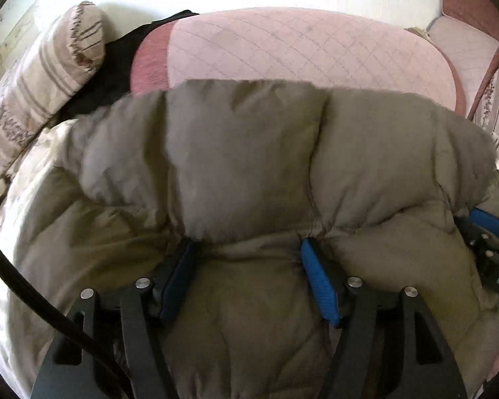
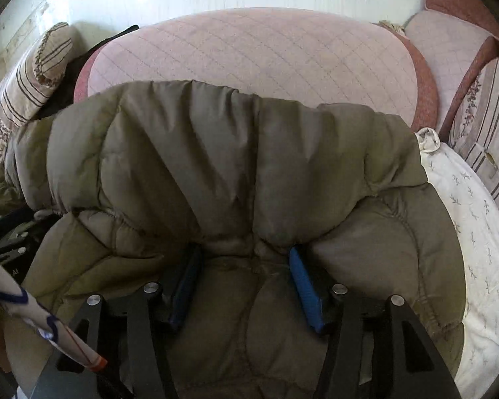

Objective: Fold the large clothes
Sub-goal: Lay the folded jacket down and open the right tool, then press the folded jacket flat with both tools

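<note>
A puffy, quilted olive jacket (image 1: 249, 153) lies folded over itself just ahead of both grippers. The left gripper (image 1: 249, 252) and right gripper (image 2: 246, 256) each stand apart, ribbed blue pads (image 1: 319, 286) flanking a soft bulge. Beyond, a pink diamond-stitched cushion (image 2: 249, 56).

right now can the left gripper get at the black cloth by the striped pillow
Probably not directly. The left gripper sits low against the folded jacket, whose puffy upper layer rises between it and the black cloth beside the pillow. It would have to go over.
</note>
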`<state>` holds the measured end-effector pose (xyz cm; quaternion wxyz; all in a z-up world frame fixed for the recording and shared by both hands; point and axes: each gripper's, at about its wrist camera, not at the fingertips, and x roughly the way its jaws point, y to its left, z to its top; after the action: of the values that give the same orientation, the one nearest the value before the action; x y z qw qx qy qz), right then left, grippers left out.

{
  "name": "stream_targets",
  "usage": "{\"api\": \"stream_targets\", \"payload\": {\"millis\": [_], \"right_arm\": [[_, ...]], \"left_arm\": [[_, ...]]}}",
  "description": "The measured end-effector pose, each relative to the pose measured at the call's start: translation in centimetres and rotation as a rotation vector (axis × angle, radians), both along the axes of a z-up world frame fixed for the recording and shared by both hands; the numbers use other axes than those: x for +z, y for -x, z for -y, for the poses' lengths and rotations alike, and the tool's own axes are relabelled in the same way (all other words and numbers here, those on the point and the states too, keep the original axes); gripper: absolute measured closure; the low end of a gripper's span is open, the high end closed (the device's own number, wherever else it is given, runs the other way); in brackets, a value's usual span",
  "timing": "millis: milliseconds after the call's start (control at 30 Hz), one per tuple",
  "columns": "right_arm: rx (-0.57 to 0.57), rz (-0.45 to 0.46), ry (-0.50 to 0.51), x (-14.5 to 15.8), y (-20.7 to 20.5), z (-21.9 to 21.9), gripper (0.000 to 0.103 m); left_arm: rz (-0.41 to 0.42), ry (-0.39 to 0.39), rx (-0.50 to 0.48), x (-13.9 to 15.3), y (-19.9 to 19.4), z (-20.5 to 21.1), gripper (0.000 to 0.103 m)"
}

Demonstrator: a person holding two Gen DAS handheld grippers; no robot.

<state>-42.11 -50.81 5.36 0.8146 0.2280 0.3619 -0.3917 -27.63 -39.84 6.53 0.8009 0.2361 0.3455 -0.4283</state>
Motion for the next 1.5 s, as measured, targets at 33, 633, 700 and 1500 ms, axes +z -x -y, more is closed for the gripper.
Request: {"api": "stream_targets", "payload": {"millis": [33,633,700,1500], "right_arm": [[-0.007,0.008,-0.008,0.5,0.5,-0.3,0.044],[-0.133,0.102,0.099,5.2,7.0,-15.0,0.057],[-0.168,0.078,0.06,3.5,7.4,-13.5,0.057],[-0.499,0.108,-0.151,-1.1,13.9,-5.7,0.06]], "left_arm": [[-0.008,0.019,-0.009,0.6,0.6,-1.2,0.037],[-0.001,0.15,0.234,1.9,0.4,-19.0,0.037],[-0.044,0.107,0.247,0.4,-1.1,-18.5,0.034],[0.011,0.14,0.283,0.7,-1.4,-15.3,0.028]]}}
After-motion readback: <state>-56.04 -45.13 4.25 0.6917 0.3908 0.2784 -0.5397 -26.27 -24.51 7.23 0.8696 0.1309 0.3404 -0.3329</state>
